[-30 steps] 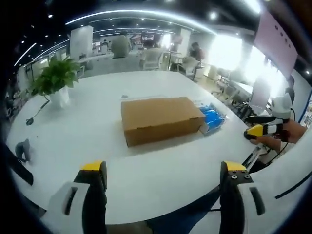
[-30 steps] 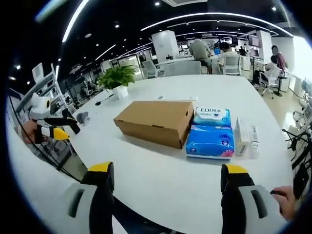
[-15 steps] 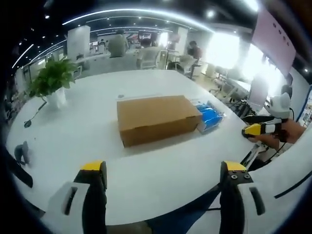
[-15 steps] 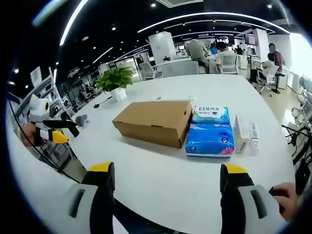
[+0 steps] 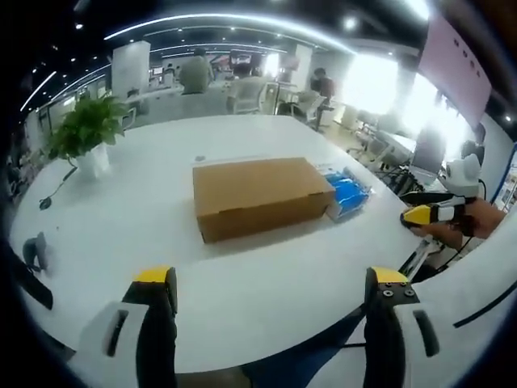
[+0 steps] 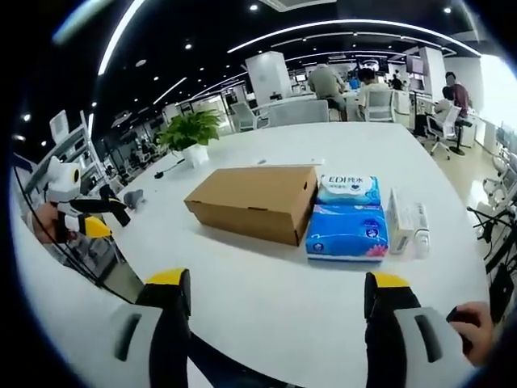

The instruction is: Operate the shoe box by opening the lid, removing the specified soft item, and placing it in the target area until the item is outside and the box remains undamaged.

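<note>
Left gripper view. My left gripper (image 5: 271, 315) hangs over the near edge of the white table (image 5: 145, 210), jaws spread wide, nothing between them. The shoe box (image 5: 258, 194), plain brown cardboard, sits mid-table with its lid down, well apart from my jaws. Blue tissue packs (image 5: 349, 194) lie just beside its far end. A potted plant (image 5: 81, 133) stands off to the far left. My right gripper (image 5: 432, 212) shows at the right edge, off the table.

Right gripper view. The right gripper (image 6: 271, 315) is likewise spread wide and empty, short of the box (image 6: 258, 202). Lid shut; the soft item must be inside, so I cannot see it. The two tissue packs (image 6: 349, 218) touch or nearly touch the box's right end, and a small white carton (image 6: 404, 220) lies just beyond them. The left gripper (image 6: 77, 218) shows at the left.

Risks, as I judge them: pinching the lid edge hard could crease or tear the cardboard. Lifting the lid with one gripper and no hold on the base may drag the whole box. The packs crowd one end, so a careless approach there would knock them.
</note>
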`<state>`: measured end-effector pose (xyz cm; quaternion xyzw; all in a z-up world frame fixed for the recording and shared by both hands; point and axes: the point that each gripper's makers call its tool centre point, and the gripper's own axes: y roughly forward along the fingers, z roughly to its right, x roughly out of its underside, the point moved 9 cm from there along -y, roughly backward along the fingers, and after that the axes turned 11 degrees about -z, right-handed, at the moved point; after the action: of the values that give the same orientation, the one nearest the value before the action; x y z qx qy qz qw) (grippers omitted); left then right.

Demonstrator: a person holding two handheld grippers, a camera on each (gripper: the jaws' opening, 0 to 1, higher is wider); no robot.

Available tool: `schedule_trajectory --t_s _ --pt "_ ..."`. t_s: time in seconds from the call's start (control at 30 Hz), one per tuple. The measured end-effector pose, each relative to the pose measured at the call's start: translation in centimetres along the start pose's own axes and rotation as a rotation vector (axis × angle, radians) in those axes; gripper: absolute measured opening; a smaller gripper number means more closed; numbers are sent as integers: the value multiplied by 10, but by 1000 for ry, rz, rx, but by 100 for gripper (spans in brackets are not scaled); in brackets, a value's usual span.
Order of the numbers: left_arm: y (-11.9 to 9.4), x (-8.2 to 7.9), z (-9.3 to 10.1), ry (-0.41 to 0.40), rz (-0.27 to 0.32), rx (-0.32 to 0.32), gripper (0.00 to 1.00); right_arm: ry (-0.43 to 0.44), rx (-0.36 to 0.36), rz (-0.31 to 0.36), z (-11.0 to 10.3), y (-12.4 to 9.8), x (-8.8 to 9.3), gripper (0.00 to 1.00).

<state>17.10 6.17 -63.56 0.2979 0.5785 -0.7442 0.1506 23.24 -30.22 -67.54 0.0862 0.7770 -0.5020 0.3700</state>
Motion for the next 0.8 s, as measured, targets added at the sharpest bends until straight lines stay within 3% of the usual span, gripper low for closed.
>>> schedule_trajectory --t_s 0.2,0.53,0.8 --pt "0 -2 0 7 -3 3 99 -1 -5 -14 -3 2 0 91" --pt "2 -9 -2 32 6 8 99 -12 4 16 -3 2 -11 91" --pt "2 -9 -2 33 1 11 99 0 10 9 -2 4 -7 90"
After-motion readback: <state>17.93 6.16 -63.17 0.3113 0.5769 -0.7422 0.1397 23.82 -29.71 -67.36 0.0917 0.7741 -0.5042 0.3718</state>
